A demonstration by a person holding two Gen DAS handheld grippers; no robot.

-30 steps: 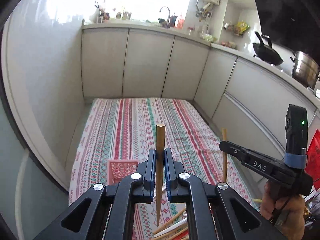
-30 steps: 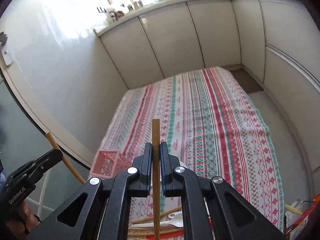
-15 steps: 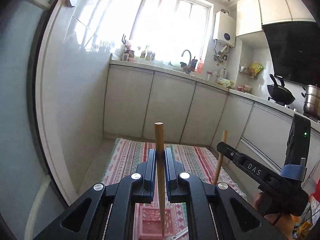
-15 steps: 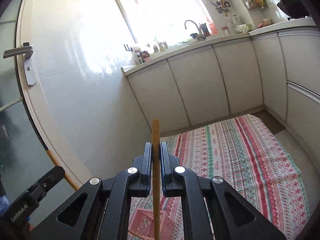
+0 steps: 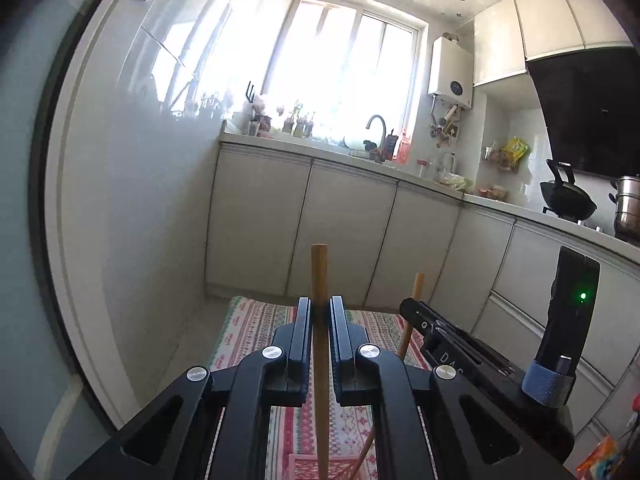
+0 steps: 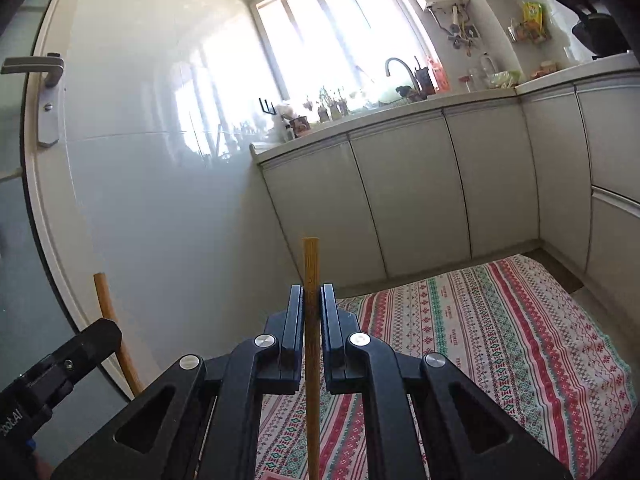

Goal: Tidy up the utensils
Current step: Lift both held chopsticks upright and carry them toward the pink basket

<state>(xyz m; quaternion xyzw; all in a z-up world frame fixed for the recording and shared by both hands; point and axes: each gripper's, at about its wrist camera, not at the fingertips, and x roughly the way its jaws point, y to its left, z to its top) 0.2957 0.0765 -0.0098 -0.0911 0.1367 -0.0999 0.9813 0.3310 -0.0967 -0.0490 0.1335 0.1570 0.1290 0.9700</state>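
My left gripper (image 5: 320, 300) is shut on a wooden chopstick (image 5: 319, 272) that stands upright between its jaws. My right gripper (image 6: 312, 286) is shut on a second wooden chopstick (image 6: 311, 260), also upright. Both are raised above the striped cloth (image 6: 500, 328). In the left wrist view the right gripper (image 5: 404, 305) sits to the right with its chopstick (image 5: 416, 286). In the right wrist view the left gripper (image 6: 112, 326) shows at lower left with its chopstick (image 6: 106, 304). A red basket (image 5: 344, 466) edge shows at the bottom.
White kitchen cabinets (image 5: 340, 232) run along the back and right. A counter with sink tap (image 5: 378, 126) lies under a bright window. A wok (image 5: 566, 200) and steel pot (image 5: 628, 208) stand on the stove at right. A door with handle (image 6: 36, 70) is at left.
Both grippers have lifted and tilted upward with their chopsticks. The cloth and the loose utensils on it have dropped out of view; cabinets and window now fill the frames.
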